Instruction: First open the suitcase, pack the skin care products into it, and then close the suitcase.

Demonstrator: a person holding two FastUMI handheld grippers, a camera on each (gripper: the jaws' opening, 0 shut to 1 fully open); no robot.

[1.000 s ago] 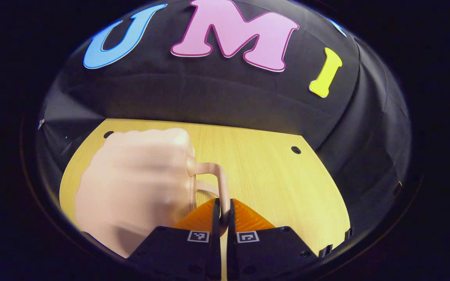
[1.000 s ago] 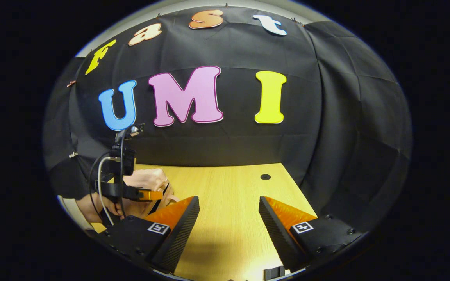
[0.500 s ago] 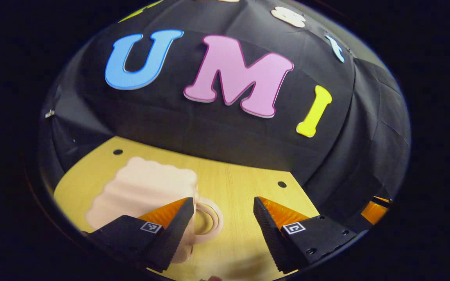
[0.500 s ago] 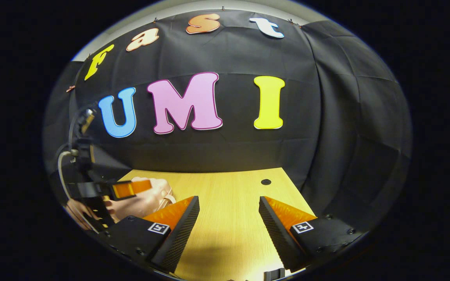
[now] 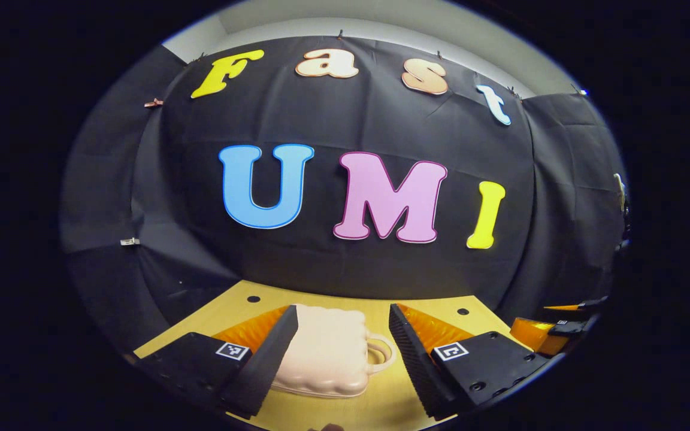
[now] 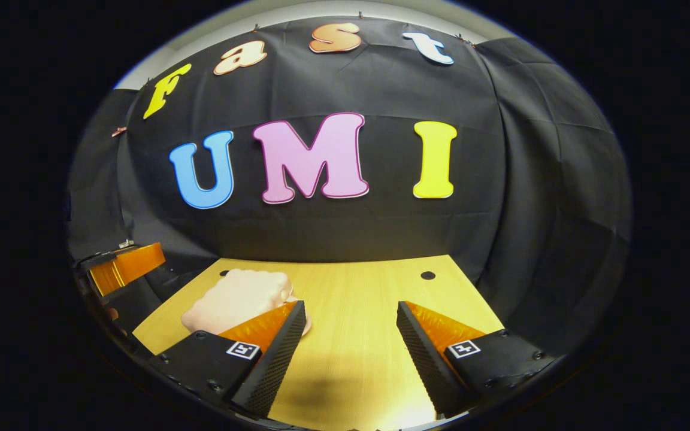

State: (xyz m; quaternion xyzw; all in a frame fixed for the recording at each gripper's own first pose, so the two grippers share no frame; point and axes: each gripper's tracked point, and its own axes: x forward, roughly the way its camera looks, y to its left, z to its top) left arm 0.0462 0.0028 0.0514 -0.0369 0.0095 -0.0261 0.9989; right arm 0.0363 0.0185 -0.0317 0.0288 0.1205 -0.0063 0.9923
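Two handheld grippers, matching in build.

Left gripper (image 5: 343, 341): two wedge-shaped fingers tapering toward the tips, inner faces ribbed, outer faces smooth and glossy; black angular mounts behind, each bearing a small square black-and-white marker and round screw heads near the edges. Right gripper (image 6: 351, 335): same wedge fingers with finely ridged inner faces, same black blocky mounts, one square marker on each, screws dotted along the outer rims. Seen also from the side, far off, as black housing with a glossy wedge.

suitcase (image 5: 327, 353): smooth matt plastic look | table (image 6: 357, 311): pale wood-grain, matt | wall: black creased cloth
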